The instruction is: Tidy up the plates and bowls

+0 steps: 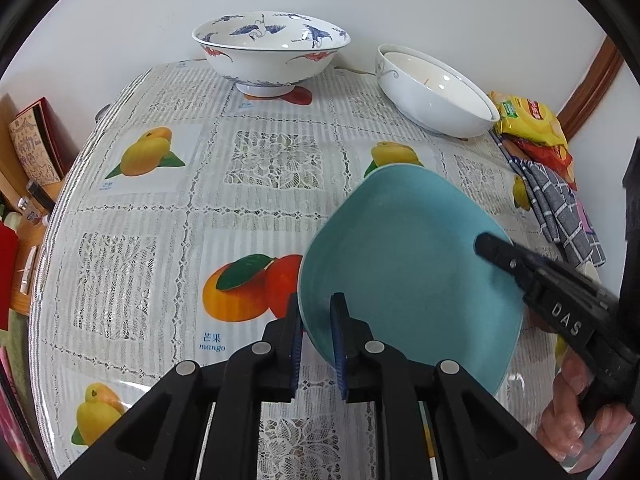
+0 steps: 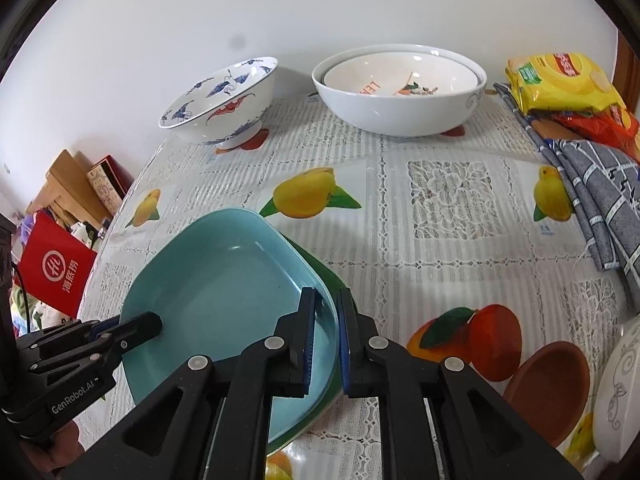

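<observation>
Both jaws clamped teal plate (image 2: 224, 292) rim: left gripper (image 1: 318, 344) at 9, right gripper (image 2: 326, 340) at 4. Judged best: kept level, lowered squarely onto green plate (image 2: 320, 276), released together.

You've got snack packets (image 2: 560, 80) beside a checked cloth (image 2: 600, 200) on the fruit-print tablecloth (image 2: 448, 200); a red bag (image 2: 56, 268) sits off-table.

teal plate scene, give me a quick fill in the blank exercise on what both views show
1. Both hand-held grippers, left and right, clamp the rim of the square teal ceramic plate, which sits over a ____ plate.
2. The white bowl by the wall has a smaller ____ nested inside.
3. The blue-and-white crane-patterned bowl stands on a tablecloth printed with ____.

Missing: green; bowl; fruit
</observation>
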`<state>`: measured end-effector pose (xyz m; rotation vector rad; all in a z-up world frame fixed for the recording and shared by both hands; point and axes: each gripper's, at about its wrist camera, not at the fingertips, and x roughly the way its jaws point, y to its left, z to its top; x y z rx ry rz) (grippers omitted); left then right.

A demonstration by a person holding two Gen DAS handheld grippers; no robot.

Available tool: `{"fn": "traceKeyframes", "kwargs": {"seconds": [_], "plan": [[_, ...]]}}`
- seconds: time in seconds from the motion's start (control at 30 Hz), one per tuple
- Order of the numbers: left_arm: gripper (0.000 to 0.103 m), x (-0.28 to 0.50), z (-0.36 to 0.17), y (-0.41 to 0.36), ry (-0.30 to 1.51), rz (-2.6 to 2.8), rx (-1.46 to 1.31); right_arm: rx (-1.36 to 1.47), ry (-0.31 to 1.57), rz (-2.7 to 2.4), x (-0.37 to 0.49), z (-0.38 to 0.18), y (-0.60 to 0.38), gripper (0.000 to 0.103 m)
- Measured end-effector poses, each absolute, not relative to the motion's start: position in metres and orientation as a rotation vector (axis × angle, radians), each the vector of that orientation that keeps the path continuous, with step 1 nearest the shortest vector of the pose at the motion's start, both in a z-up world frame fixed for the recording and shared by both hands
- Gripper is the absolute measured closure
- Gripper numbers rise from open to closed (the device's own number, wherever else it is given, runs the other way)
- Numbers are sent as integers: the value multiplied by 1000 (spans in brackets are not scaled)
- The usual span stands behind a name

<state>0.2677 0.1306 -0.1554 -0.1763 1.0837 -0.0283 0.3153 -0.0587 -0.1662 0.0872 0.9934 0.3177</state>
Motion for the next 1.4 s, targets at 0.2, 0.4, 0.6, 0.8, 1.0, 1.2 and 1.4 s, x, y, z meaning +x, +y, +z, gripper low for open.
{"fn": "traceKeyframes", "kwargs": {"seconds": [0.2,0.4,0.6,0.8,1.0,1.2,1.4], "plan": [[75,257,-149,127,1068,-15,-142,83,942,303,310,-153,-63,77],[75,244,-135,125,1050,1,-116,88,900,260,289,-135,-83,69],[69,229,-114,104,1001,-18,-82,67,802,95,256,-103,-135,52],[68,215,-95,70,962,-81,-62,150,756,-48,220,-86,-208,52],[68,199,-82,28,931,-142,-46,167,746,-167,170,-82,-266,52],[63,183,-77,-14,917,-194,-3,204,805,-203,127,-93,-309,52],[63,171,-75,-38,906,-215,12,262,873,-244,93,-121,-341,52]]}}
